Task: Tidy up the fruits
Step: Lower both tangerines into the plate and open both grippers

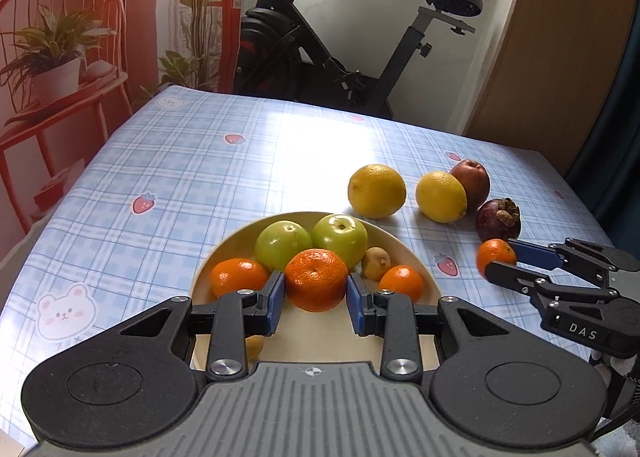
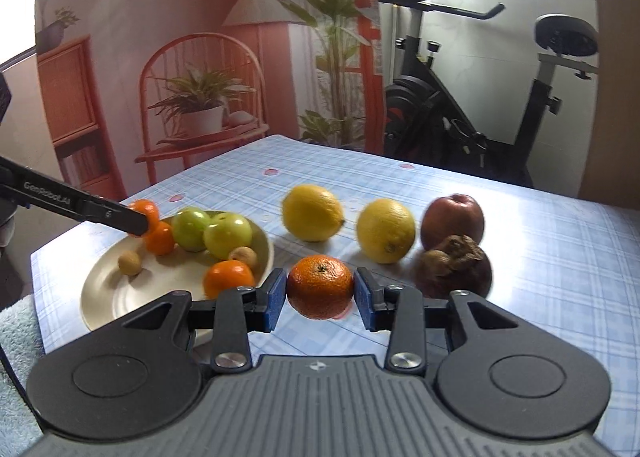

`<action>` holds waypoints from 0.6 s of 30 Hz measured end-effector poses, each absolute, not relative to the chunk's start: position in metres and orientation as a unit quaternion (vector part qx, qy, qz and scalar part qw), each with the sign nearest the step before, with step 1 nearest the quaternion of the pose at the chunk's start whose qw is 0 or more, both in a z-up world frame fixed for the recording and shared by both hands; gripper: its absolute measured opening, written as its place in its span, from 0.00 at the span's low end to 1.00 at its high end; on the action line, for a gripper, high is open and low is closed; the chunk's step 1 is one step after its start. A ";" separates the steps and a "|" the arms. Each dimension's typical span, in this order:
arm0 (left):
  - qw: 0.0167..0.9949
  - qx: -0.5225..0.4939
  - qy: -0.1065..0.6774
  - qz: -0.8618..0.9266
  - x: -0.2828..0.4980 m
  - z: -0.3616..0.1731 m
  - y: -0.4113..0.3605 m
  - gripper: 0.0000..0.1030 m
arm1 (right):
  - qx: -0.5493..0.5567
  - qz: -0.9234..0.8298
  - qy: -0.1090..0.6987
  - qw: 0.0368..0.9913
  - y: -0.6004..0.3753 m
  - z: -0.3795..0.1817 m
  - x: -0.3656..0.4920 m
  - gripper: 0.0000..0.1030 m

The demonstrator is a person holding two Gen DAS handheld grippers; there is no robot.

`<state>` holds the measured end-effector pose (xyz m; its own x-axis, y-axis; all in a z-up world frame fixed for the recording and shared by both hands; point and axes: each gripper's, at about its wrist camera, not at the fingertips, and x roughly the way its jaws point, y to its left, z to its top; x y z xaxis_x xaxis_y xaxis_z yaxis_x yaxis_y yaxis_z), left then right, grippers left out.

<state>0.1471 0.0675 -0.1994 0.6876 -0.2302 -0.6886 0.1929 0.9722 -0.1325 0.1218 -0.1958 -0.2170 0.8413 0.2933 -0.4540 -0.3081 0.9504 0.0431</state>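
Observation:
My left gripper (image 1: 316, 283) is shut on a tangerine (image 1: 316, 280) and holds it over a cream plate (image 1: 224, 245). On the plate lie two green apples (image 1: 284, 245), two more tangerines (image 1: 239, 275) and small brown fruits (image 1: 376, 263). To the right, my right gripper (image 1: 502, 257) is shut on another tangerine (image 1: 496, 253), seen close up in the right wrist view as the tangerine (image 2: 320, 287) between the blue pads (image 2: 276, 299), just above the cloth. Two lemons (image 2: 312, 213), a red apple (image 2: 452, 221) and a mangosteen (image 2: 454, 267) lie on the table beside the plate (image 2: 100, 297).
The table has a blue checked cloth (image 1: 180, 177); its far edge meets an exercise bike (image 1: 320, 37), with a wooden door (image 1: 560, 57) to the right. A pale towel (image 2: 16, 337) lies at the table's near left corner. A printed backdrop with a chair and plants stands behind.

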 end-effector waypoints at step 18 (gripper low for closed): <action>0.897 -0.025 0.415 -0.152 0.180 -0.236 0.061 0.34 | -0.107 0.220 0.290 0.925 -0.123 -0.242 0.142 0.38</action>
